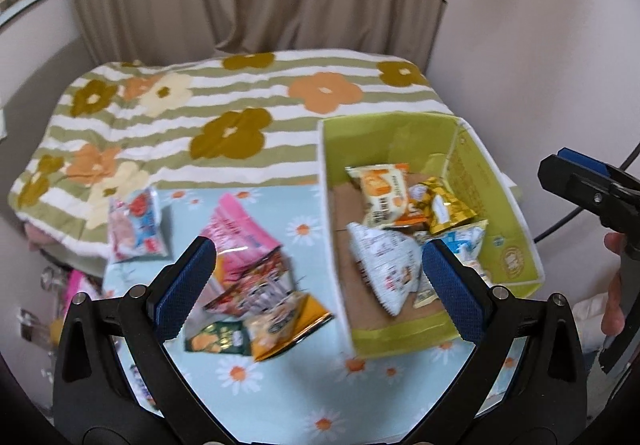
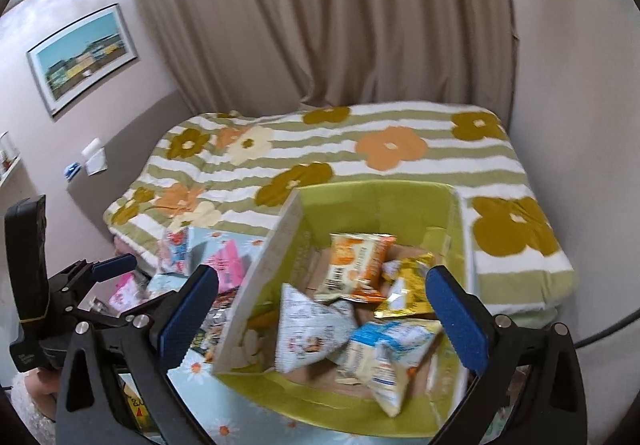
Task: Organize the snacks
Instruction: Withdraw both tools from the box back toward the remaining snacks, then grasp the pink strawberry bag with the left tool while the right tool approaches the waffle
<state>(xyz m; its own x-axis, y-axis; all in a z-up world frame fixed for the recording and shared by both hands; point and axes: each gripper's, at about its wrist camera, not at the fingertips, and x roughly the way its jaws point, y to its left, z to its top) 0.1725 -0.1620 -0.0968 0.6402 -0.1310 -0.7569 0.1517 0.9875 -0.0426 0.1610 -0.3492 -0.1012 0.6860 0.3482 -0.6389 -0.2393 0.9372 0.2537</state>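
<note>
Motion blur smears both views, so no print on any packet can be read, and the loose pile point(image 1: 256, 297) at 7 o'clock of the left wrist view runs together (pink, red, green and orange wrappers overlapping, count unclear). A further packet at the 8 o'clock edge is cut off by the gripper's frame. In the box point(image 2: 372, 197), green inside, the lower packets are half buried: an orange packet point(image 2: 356, 265) at the back, a gold one point(image 2: 412, 289) at its 4 o'clock, a white one point(image 2: 308, 325) and a blue-white one point(image 2: 384, 349) in front. The box wall hides most of the pile from the right wrist view. One pink-blue packet point(image 1: 136, 229) lies apart at 9 o'clock, where the daisy cloth point(image 1: 288, 385) meets the flowered quilt point(image 1: 200, 105). The left gripper point(image 1: 318, 285) stands wide, pads bare, nothing between them, hanging above pile and box. The right gripper point(image 2: 320, 321) is spread as wide as it goes, empty, poised over the box.
</note>
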